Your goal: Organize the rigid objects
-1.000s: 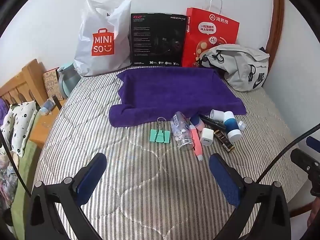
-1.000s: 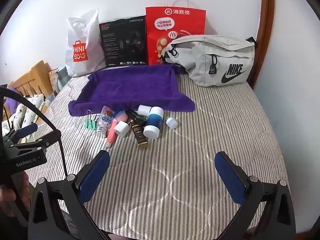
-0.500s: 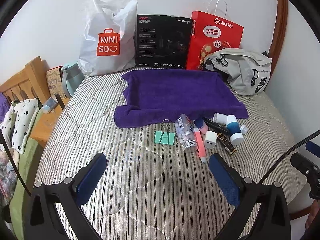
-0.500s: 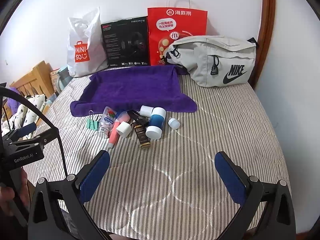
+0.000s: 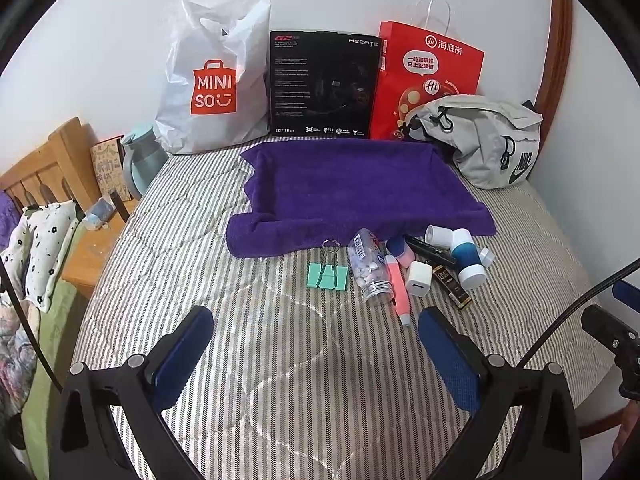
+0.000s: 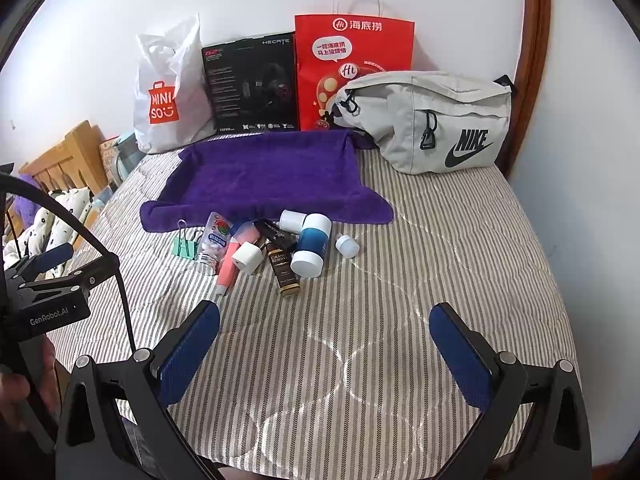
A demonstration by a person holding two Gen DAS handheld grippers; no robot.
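Left wrist view: left gripper (image 5: 316,344) wide open, empty; right gripper (image 6: 324,340) likewise. Risk at frame centre: clear bottle (image 5: 369,266) rolling off the mattress (image 5: 280,360) when nudged.

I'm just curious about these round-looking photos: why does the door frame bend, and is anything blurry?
Left view: fisheye lens bows the wooden frame; corners go black; the small bottles look sharp. Right view: same curving on the frame; light soft and even, no glare.

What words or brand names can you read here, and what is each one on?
"MINISO": white plastic bag.
"HECATE", "EDIFIER": black cardboard box; its fine print is too small.
"海底捞", "Hi": red paper bag.
"NIKE": grey fabric waist bag.
"GRAND RESERVE": small dark bottle.
"GenRobot.AI": left gripper.
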